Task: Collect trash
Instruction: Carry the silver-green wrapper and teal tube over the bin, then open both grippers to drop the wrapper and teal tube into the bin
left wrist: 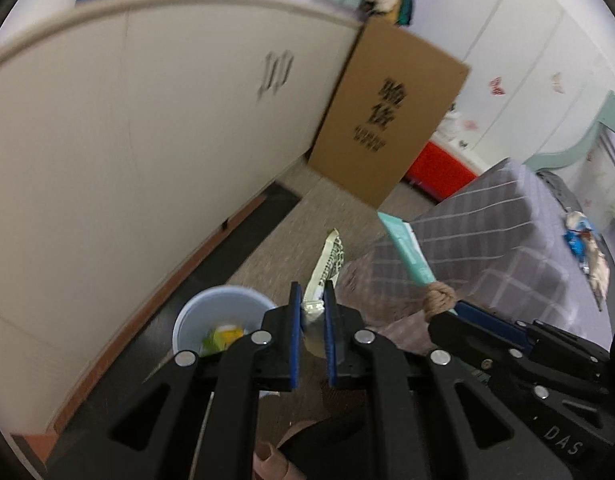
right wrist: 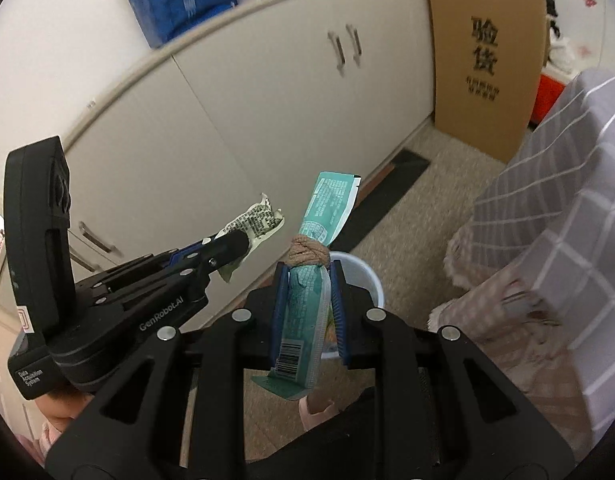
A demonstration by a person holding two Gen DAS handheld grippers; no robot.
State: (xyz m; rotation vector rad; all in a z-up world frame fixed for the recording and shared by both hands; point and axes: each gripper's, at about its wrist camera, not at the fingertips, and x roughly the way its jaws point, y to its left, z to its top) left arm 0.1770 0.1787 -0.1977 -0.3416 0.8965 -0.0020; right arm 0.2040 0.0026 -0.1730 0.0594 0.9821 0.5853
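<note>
Two wrappers are gripped: the left tongs [left wrist: 312, 308] clench a pale green printed wrapper [left wrist: 327, 268] at lower centre, the right tongs [right wrist: 309, 280] clench a teal wrapper [right wrist: 307, 300]. Below them, a white trash cup [left wrist: 211, 312] stands on the floor beside the cream cabinet [left wrist: 147, 140].

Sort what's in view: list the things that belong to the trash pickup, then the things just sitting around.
Part of the job:
- left tongs, shut on the pale wrapper
- right tongs, shut on the teal wrapper
- white bin, litter already inside

Just lying about:
- cardboard box
- plaid bedding
- cabinet
- red container
</note>
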